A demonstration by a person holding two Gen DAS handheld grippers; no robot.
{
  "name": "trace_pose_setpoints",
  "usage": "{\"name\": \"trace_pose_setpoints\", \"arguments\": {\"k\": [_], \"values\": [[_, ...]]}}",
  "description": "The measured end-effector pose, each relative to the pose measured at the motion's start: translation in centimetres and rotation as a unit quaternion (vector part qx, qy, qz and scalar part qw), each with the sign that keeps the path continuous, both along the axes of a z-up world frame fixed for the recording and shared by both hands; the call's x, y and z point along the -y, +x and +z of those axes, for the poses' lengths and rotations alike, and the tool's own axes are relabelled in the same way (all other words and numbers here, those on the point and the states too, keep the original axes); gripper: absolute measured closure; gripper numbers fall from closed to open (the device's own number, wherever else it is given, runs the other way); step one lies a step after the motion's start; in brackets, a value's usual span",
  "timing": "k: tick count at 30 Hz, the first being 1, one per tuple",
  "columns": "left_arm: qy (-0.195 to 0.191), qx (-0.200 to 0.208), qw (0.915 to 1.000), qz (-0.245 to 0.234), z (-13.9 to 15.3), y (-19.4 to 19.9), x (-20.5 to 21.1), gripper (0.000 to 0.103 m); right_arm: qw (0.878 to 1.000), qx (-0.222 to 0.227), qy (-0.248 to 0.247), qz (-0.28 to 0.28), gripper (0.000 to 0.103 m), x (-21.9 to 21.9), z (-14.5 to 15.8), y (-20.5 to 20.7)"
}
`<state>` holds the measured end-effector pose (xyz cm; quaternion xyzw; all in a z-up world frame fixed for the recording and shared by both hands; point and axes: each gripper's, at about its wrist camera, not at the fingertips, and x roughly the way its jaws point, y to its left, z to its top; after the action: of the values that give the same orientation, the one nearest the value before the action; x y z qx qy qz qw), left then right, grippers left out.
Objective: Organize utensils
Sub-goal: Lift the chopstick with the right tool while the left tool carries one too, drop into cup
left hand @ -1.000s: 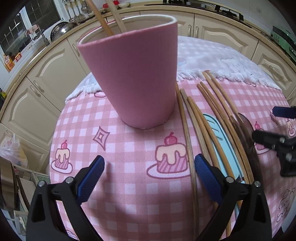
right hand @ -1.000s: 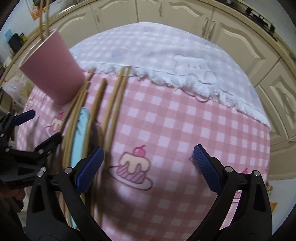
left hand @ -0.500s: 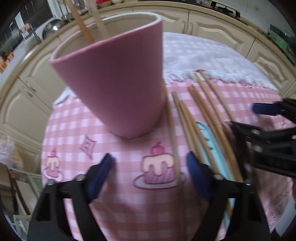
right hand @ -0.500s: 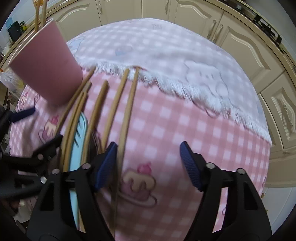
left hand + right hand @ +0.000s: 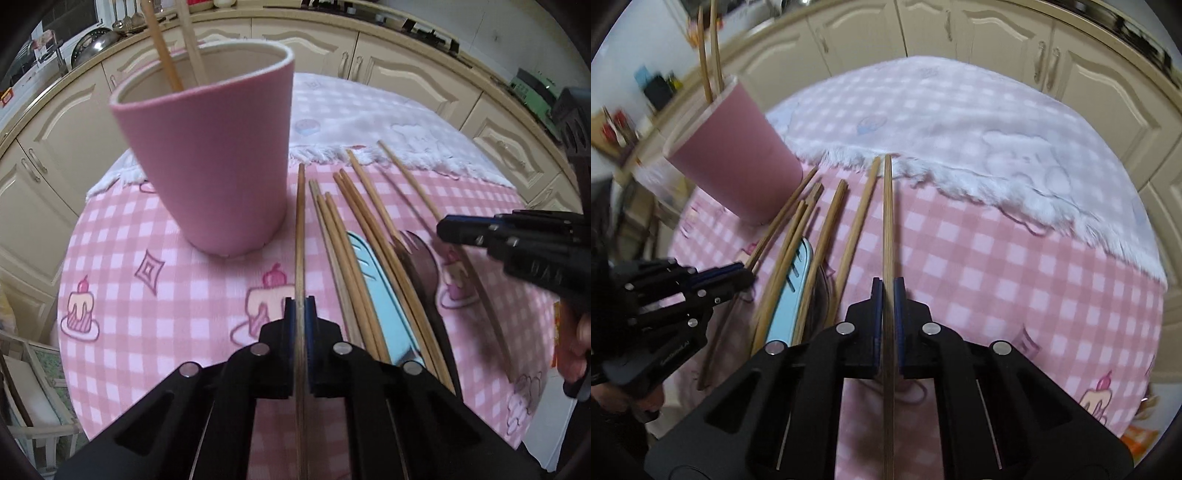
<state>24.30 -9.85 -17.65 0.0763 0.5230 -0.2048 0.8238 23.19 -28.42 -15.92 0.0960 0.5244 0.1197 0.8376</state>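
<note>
My left gripper (image 5: 300,317) clamped on leftmost chopstick (image 5: 301,229), just beside pink cup (image 5: 210,162) | my right gripper (image 5: 887,299) clamped on rightmost chopstick (image 5: 887,221) | remaining chopsticks (image 5: 354,236), blue utensil (image 5: 380,291), dark fork (image 5: 421,254) lie between on checked cloth (image 5: 177,295)

Both tongs were spread wide 1 second ago and half a second ago; now each has closed on 1 chopstick. The left tongs (image 5: 300,317) pinch the chopstick nearest the cup (image 5: 301,236), and the right tongs (image 5: 887,306) pinch the outermost chopstick (image 5: 887,229) on the opposite side of the row.
</note>
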Motion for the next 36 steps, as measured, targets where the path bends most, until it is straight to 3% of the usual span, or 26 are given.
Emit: {"name": "trace_pose_setpoints", "arguments": {"k": [5,11,17,22,26,30,33,36], "values": [[-0.042,0.035,0.9984,-0.015,2.1,-2.2,-0.5,0.098,0.996,0.047,0.075,-0.018,0.097,2.5,1.9,-1.4],[-0.093,0.119,0.9884,-0.017,6.5,-3.8,-0.6,0.098,0.987,0.106,0.118,-0.025,0.097,3.0,4.5,-2.5],[-0.143,0.227,0.9633,0.012,12.0,-3.7,-2.7,0.098,0.973,0.190,0.132,-0.016,0.097,1.7,8.8,-1.9],[-0.174,0.298,0.9369,0.053,16.1,-2.1,-4.8,0.098,0.952,0.278,0.126,-0.001,0.097,-0.7,13.7,0.0],[-0.198,0.327,0.9203,0.083,18.0,-0.3,-5.9,0.098,0.935,0.329,0.131,0.005,0.097,-2.7,16.8,2.0],[-0.223,0.367,0.8973,0.103,20.2,0.9,-6.8,0.098,0.918,0.372,0.140,0.006,0.097,-4.5,19.4,4.2],[-0.232,0.391,0.8840,0.110,21.0,2.1,-6.8,0.098,0.911,0.387,0.141,0.006,0.097,-5.5,20.1,5.6],[-0.236,0.397,0.8796,0.115,21.1,3.4,-6.5,0.098,0.909,0.392,0.141,0.006,0.096,-6.7,20.1,6.8]]}}
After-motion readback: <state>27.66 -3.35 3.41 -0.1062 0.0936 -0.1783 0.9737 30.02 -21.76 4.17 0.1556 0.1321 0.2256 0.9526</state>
